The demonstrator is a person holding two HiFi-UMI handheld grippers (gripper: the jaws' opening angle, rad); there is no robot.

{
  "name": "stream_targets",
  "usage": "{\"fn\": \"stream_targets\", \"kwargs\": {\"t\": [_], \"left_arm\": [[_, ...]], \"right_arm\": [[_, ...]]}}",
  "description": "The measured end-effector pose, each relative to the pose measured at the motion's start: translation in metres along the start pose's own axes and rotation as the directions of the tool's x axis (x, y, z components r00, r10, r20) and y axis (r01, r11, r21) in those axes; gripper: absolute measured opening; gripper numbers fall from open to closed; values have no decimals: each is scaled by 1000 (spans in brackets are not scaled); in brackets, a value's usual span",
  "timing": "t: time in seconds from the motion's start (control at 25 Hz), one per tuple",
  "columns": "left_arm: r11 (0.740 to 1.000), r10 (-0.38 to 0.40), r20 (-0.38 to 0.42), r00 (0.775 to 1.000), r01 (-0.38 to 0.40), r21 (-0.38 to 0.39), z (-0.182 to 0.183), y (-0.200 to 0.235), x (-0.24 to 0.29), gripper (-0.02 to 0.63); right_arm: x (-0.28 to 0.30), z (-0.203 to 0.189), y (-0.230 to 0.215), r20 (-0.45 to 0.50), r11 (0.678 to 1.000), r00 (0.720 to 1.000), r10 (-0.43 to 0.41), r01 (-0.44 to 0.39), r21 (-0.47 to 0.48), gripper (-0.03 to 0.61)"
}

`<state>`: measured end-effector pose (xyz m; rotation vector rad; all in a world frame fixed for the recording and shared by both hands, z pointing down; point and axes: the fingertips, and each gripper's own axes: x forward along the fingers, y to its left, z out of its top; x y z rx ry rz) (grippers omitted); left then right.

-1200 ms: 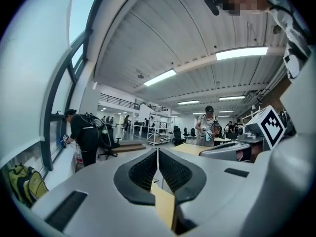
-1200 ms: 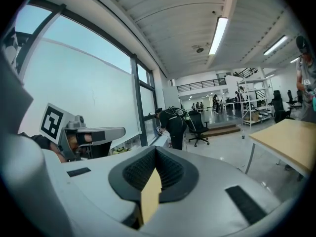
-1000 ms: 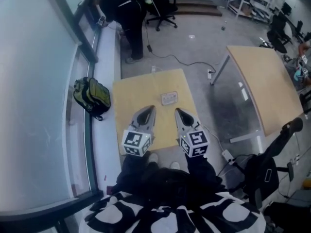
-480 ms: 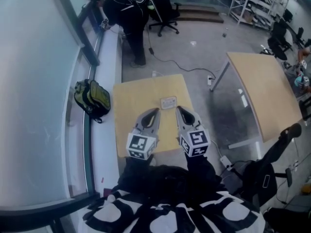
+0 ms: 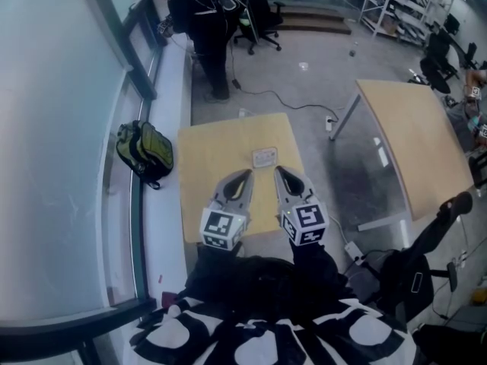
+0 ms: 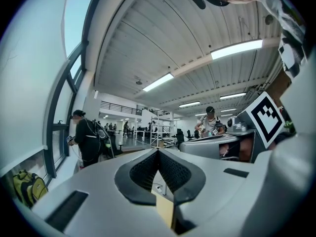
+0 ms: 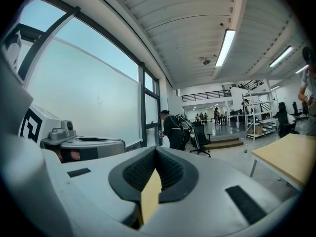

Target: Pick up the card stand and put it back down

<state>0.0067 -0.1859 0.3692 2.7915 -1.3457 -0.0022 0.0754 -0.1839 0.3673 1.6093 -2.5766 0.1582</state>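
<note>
The card stand [image 5: 264, 157], a small pale flat piece, lies near the far edge of the small wooden table [image 5: 205, 166]. My left gripper [image 5: 245, 174] hovers just short of it and to its left, jaws shut with nothing between them. My right gripper [image 5: 279, 171] is beside the left one, a little nearer than the stand and to its right, also shut and empty. In the left gripper view the left gripper [image 6: 158, 151] points level into the room, pads pressed together. The right gripper [image 7: 156, 150] looks the same in the right gripper view. Neither gripper view shows the stand.
A green backpack [image 5: 144, 152] rests by the window ledge left of the table. A larger wooden table [image 5: 418, 139] stands to the right. A person in dark clothes [image 5: 205, 29] stands at the back near an office chair [image 5: 255, 10]. A cable [image 5: 281, 97] runs over the floor.
My left gripper has shifted slightly to the right, toward the right gripper. The person at the back has straightened up. The card stand stays put.
</note>
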Motion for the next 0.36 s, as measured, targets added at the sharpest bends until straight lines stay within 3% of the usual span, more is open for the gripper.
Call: {"fn": "stream_targets", "kwargs": {"t": [0.36], "left_arm": [[1000, 11, -10, 1000, -11, -8, -10, -9, -11, 5]], "right_arm": [[-13, -11, 8, -8, 1000, 1000, 19, -19, -1, 14]]}}
